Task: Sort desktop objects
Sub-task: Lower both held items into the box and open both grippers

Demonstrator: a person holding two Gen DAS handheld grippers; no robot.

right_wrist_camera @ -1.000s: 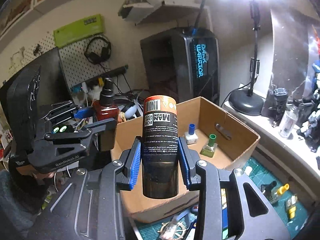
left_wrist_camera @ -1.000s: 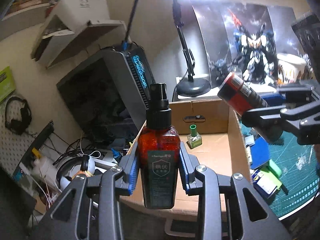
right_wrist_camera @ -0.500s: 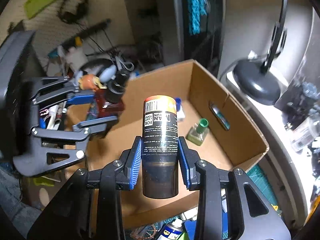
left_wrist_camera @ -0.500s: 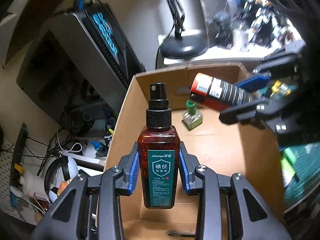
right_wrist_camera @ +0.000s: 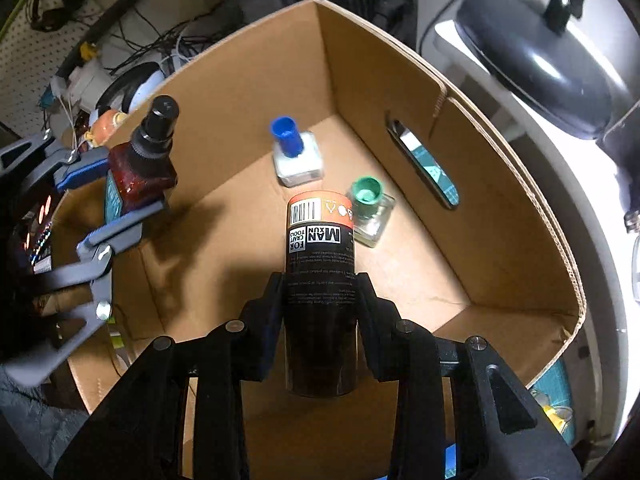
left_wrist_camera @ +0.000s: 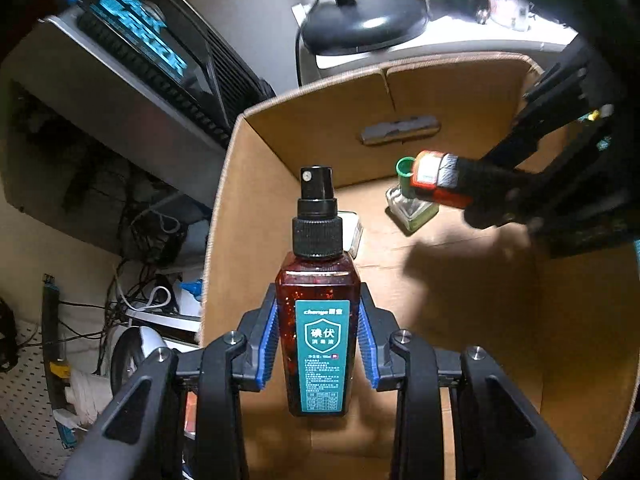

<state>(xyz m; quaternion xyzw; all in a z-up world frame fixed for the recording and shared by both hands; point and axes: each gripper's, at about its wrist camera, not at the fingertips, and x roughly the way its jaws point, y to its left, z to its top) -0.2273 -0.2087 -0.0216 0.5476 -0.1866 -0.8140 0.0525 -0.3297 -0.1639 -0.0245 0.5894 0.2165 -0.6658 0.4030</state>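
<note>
two hand-held grippers, both over an open cardboard box (right_wrist_camera: 460,216).

left hand-held gripper (left_wrist_camera: 318,344): blue-padded fingers (left_wrist_camera: 269,344) clamped on the sides of a spray bottle (left_wrist_camera: 318,312). bottle upright in the grip; dark red body, teal label, black pump cap. held above the box near its left wall. seen from the right wrist view, the same bottle (right_wrist_camera: 140,168) sits at the box's left edge.

right hand-held gripper (right_wrist_camera: 320,304): fingers clamped on a black can (right_wrist_camera: 320,264) with an orange band, barcode and white lettering. can held above the box floor, near the middle. from the left wrist view the can (left_wrist_camera: 440,180) comes in from the right, tilted, its end just in front of a green cap.

box contents, standing on the floor toward the far wall:
- small glass bottle, blue cap (right_wrist_camera: 296,156), pale contents.
- small glass bottle, green cap (right_wrist_camera: 370,210), just right of the can's top end; greenish glass.

box detail: cut-out handle slot (right_wrist_camera: 424,164) in the far wall.

surroundings: black lamp base (right_wrist_camera: 532,64) on a white ledge beyond the box; computer case (left_wrist_camera: 132,92) with blue lettering to the left; tangled cables (left_wrist_camera: 152,280) and a pegboard (right_wrist_camera: 52,12) on that side.
</note>
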